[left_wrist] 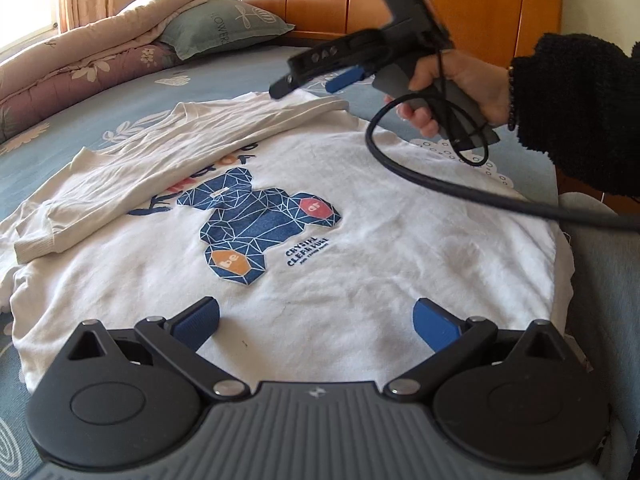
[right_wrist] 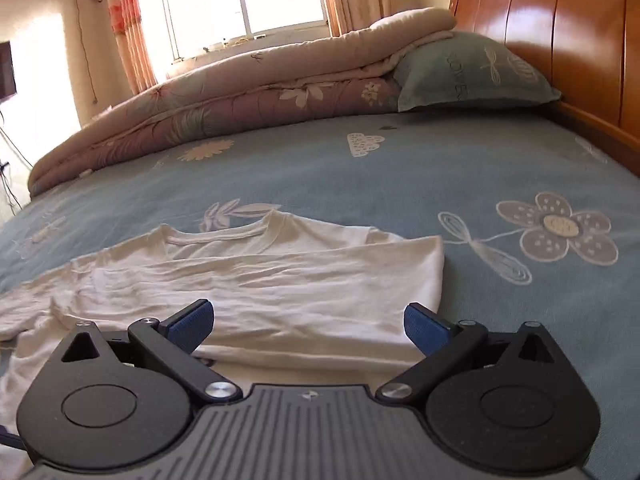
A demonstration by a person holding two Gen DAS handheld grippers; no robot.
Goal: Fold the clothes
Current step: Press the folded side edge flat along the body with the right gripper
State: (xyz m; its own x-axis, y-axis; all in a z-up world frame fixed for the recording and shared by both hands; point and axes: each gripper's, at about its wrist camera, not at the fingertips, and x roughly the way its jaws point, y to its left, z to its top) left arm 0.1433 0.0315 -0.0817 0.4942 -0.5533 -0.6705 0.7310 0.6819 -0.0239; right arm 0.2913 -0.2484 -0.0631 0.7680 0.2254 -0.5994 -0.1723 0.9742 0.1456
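A white long-sleeved shirt (left_wrist: pixel 360 240) with a blue geometric bear print (left_wrist: pixel 260 224) lies flat on the bed. One sleeve (left_wrist: pixel 132 176) is folded across its upper part. My left gripper (left_wrist: pixel 316 320) hovers open over the shirt's lower hem, nothing between its blue pads. The right gripper (left_wrist: pixel 316 80), held by a hand in a black sleeve, hangs above the shirt's far right shoulder. In the right wrist view the right gripper (right_wrist: pixel 308 326) stands open above the folded sleeve (right_wrist: pixel 280 280), with the collar (right_wrist: pixel 216 236) beyond it.
The blue flowered bedsheet (right_wrist: pixel 400 168) stretches around the shirt. A rolled quilt (right_wrist: pixel 224 100) and a green pillow (right_wrist: pixel 472 72) lie at the far side, against a wooden headboard (right_wrist: pixel 560 20). A black cable (left_wrist: pixel 440 176) trails from the right gripper over the shirt.
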